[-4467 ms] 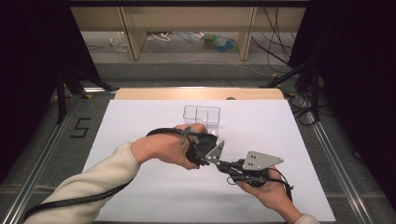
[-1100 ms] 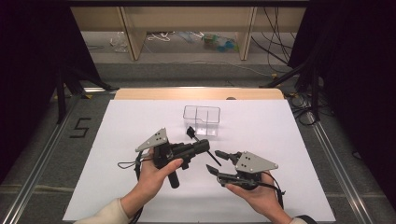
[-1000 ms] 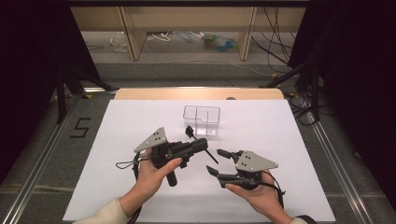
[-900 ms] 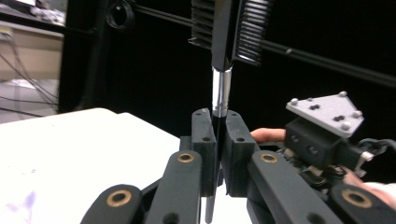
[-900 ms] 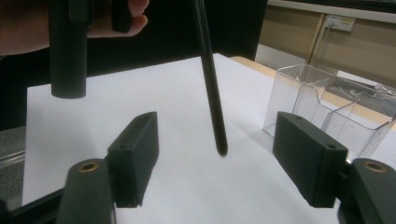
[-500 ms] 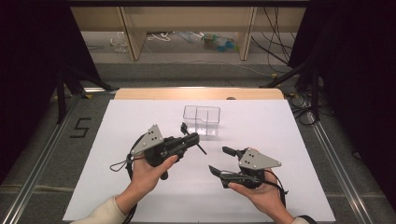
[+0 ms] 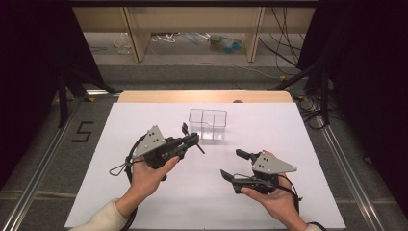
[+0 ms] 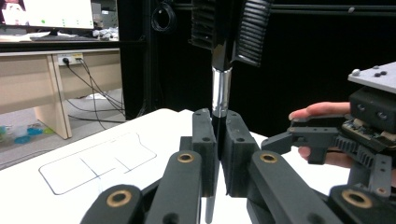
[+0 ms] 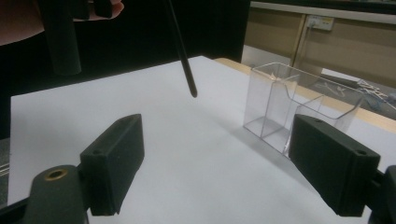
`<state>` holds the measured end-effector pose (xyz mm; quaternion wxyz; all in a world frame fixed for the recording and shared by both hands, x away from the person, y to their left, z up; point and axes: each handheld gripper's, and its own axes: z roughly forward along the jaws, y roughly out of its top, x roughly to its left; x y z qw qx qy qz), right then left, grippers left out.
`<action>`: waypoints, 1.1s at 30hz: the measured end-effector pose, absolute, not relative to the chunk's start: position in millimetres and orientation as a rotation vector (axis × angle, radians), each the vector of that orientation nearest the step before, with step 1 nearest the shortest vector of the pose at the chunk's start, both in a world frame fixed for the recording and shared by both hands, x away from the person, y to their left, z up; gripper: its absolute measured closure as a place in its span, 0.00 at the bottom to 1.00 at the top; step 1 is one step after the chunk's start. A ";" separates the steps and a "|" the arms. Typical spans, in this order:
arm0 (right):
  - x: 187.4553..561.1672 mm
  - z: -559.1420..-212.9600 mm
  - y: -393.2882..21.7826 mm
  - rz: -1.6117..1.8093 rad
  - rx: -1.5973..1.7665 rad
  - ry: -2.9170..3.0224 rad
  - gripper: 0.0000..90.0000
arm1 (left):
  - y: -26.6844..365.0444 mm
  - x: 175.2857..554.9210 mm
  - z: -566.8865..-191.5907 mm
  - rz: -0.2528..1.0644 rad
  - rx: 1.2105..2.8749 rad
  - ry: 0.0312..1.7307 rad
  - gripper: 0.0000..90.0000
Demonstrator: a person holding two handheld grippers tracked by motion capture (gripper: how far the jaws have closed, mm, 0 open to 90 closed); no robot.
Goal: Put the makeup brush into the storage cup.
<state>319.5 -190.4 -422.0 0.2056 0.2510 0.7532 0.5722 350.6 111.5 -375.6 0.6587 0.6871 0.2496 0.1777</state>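
White paper covers the counter (image 7: 144, 202), where the left claw (image 7: 192, 141) is pinched on a thin black-and-silver pen-like tool (image 7: 191, 139), perhaps a brush, its tip pointing to 5 o'clock just short of the clear divided box (image 7: 208, 125). Toward 4 o'clock, well apart, the right claw (image 7: 234, 164) stands spread and empty, its jaws just having opened. Seconds ago both claws met at the tool; now they are separated.

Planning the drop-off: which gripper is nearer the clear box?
Left. The left gripper sits just left of the clear box; the right gripper is farther toward the person.
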 end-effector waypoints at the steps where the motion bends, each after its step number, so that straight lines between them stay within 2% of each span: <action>1: 319.1 -421.6 -191.8 1.590 0.701 2.093 0.20 | 112.0 351.6 -375.5 0.410 1.558 0.562 0.95; 33: 301.8 -419.7 -234.9 1.561 0.772 2.021 0.17 | 117.2 361.2 -372.6 0.451 1.590 0.589 0.95</action>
